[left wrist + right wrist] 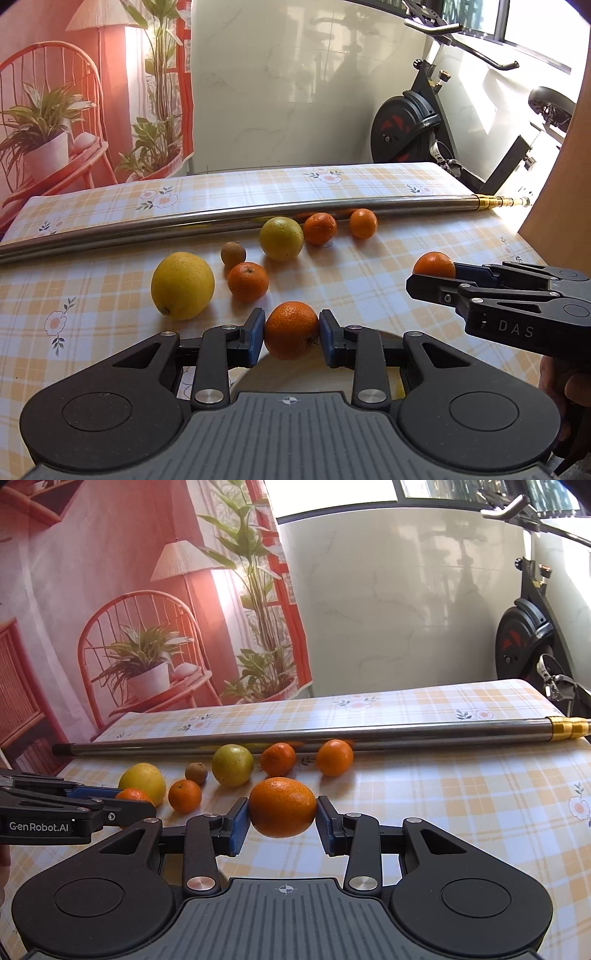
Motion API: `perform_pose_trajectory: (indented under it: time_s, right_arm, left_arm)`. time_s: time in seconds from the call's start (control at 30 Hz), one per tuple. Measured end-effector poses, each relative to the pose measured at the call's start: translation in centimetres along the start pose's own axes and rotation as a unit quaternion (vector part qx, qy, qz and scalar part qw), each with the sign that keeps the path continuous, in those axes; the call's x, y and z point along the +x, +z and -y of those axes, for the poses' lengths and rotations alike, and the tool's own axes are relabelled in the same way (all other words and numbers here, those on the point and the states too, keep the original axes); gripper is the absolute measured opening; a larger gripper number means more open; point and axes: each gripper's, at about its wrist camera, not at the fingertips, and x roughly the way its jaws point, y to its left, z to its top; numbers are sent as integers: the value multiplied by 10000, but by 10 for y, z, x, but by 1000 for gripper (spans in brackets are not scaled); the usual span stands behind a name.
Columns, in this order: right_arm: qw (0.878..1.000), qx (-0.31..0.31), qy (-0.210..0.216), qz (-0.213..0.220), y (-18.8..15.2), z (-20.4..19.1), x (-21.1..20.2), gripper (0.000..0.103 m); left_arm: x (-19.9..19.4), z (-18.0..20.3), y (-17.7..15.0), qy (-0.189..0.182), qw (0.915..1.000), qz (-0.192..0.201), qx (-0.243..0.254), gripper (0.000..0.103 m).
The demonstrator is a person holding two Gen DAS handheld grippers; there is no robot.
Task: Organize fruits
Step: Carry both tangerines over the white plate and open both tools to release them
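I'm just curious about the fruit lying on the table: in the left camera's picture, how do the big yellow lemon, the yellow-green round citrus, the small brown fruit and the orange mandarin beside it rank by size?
1. Big yellow lemon
2. Yellow-green round citrus, though it lies farther back
3. Orange mandarin
4. Small brown fruit

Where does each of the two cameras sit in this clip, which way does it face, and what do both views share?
Left wrist view: on the left gripper, facing down its fingers across the checked floral tablecloth; its blue pads clamp a small orange mandarin; the right gripper and a hand enter at right.
Right wrist view: on the right gripper, facing likewise, clamping a larger orange mandarin; the left gripper enters at left.
Shared: long steel rod, big yellow lemon, black exercise bike.
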Motion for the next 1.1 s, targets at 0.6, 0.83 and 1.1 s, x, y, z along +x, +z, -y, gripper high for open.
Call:
perform_pose_trajectory:
  time_s: [0.6, 0.83, 1.1]
  right_arm:
    - [9967, -567, 222, -546, -26, -52, -6, 35]
    - [9956, -613, 177, -688, -29, -55, -1, 35]
    - [9951, -684, 202, -681, -28, -58, 2, 33]
  left_arm:
    - [-6, -9, -36, 99, 9996, -186, 175, 33]
    - [-3, -11, -41, 105, 9996, -222, 149, 33]
    - [-1, -9, -43, 118, 9995, -258, 129, 34]
